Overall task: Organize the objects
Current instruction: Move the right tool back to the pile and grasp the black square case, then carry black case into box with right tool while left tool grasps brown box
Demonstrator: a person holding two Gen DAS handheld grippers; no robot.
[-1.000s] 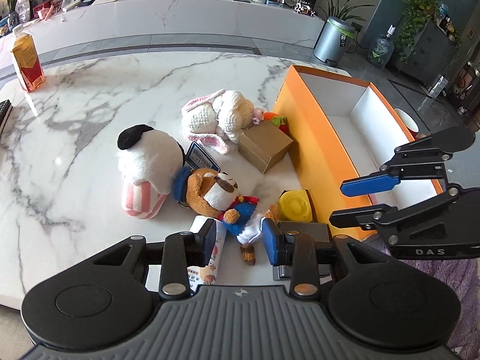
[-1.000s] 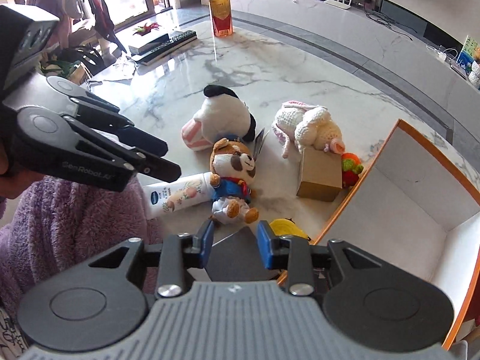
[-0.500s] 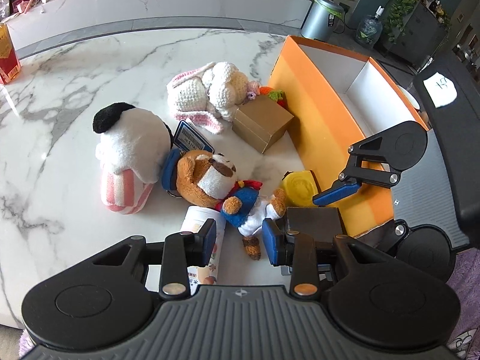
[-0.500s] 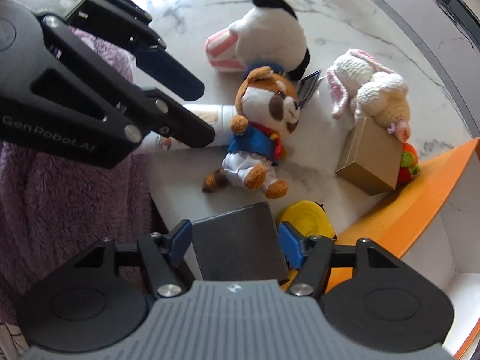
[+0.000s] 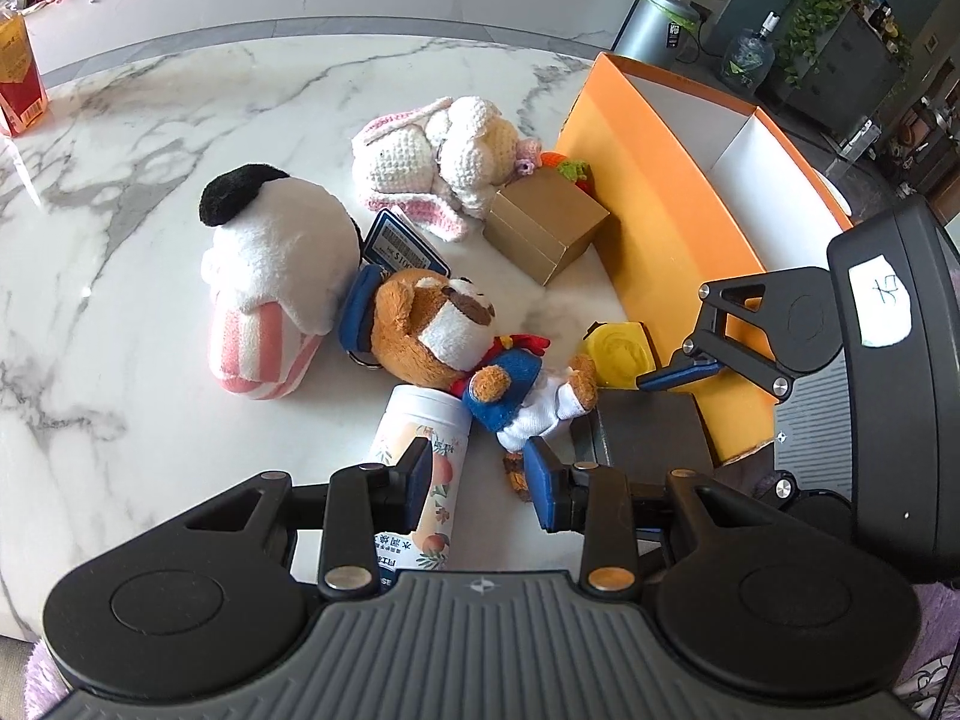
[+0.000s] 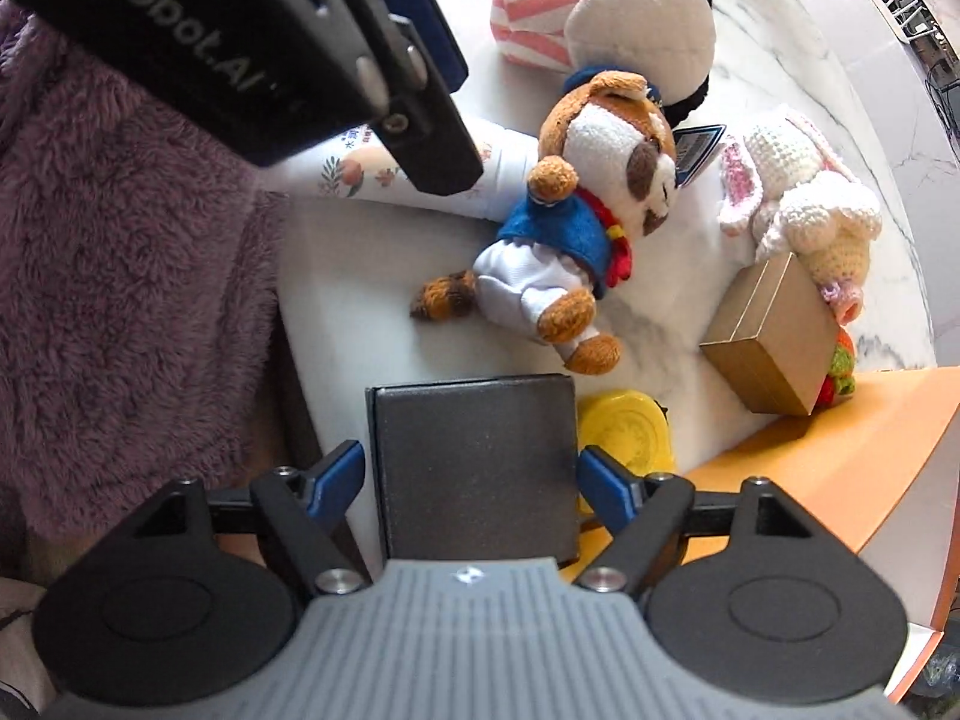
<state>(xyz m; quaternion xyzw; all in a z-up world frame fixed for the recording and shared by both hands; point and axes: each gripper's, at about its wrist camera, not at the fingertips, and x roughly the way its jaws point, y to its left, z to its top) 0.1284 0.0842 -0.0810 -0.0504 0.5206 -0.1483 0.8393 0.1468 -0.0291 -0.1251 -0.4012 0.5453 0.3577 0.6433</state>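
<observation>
The black box (image 6: pixel 474 468) at the table's near edge, beside the orange bin (image 6: pixel 828 450), is straddled from directly above by the right gripper (image 6: pixel 471 477); its jaws are opening, pads flanking both sides.

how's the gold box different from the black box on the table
The gold box is shiny tan, with a lid seam running round it; the black box is matte dark with no seam visible. The gold box lies against the crocheted bunny near the orange bin; the black box sits at the table's near edge, between the opening jaws of the right hand-held gripper, pads not touching it. Both are small closed boxes.
</observation>
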